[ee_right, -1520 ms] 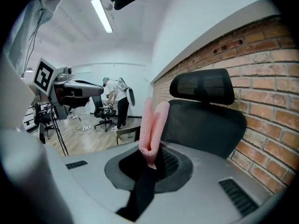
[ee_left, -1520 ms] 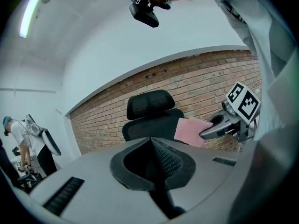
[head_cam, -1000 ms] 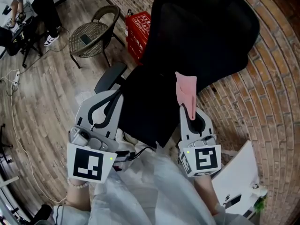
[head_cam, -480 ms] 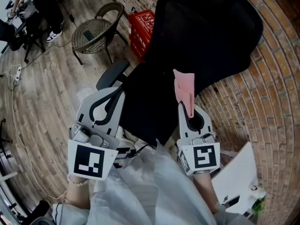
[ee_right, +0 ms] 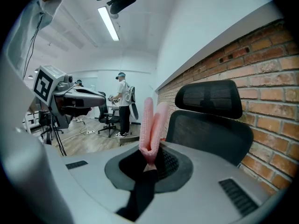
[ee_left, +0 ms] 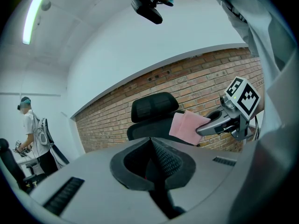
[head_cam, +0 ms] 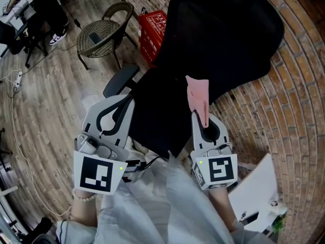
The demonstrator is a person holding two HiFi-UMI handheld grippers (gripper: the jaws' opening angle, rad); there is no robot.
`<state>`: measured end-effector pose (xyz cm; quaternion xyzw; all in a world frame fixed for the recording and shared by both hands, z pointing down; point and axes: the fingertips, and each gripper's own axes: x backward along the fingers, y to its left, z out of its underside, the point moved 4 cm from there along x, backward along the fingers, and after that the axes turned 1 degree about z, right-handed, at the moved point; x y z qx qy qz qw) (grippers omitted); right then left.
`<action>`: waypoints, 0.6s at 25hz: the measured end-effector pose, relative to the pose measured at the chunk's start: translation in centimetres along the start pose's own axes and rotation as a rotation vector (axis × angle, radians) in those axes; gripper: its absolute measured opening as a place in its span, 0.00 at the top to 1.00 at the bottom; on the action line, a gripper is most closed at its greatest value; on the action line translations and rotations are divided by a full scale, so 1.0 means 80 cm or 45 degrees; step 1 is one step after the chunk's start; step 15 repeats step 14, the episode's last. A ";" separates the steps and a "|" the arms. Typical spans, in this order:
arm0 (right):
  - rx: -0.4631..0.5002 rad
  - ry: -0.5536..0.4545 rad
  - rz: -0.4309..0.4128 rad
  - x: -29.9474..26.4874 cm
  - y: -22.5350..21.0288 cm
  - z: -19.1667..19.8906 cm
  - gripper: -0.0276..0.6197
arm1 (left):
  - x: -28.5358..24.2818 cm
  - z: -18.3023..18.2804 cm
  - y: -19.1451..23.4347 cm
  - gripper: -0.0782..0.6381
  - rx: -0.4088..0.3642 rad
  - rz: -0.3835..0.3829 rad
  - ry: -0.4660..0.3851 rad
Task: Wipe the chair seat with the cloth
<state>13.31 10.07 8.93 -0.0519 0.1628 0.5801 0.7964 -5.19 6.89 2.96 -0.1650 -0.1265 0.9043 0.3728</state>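
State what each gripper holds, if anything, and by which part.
The right gripper pinches the pink cloth by its folded end; the rest stands free beyond the jaws. The left gripper is shut on nothing.

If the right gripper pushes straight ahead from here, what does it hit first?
Probably the black chair's backrest: the right gripper, shut on the pink cloth, points over the seat toward it, so the cloth would touch first. Depth is unclear.

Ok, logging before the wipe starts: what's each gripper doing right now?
Left gripper: jaws shut, nothing between them.
Right gripper: jaws shut on the pink cloth.
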 end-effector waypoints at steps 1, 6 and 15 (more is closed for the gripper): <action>-0.001 0.003 -0.002 -0.001 0.000 0.001 0.88 | 0.000 0.001 0.000 0.87 0.001 -0.001 0.002; -0.013 0.014 -0.006 0.001 0.002 0.004 0.87 | 0.002 0.002 0.000 0.87 0.005 -0.009 0.008; 0.004 0.024 -0.025 0.000 0.005 0.007 0.88 | 0.003 0.003 -0.001 0.87 0.002 -0.006 0.005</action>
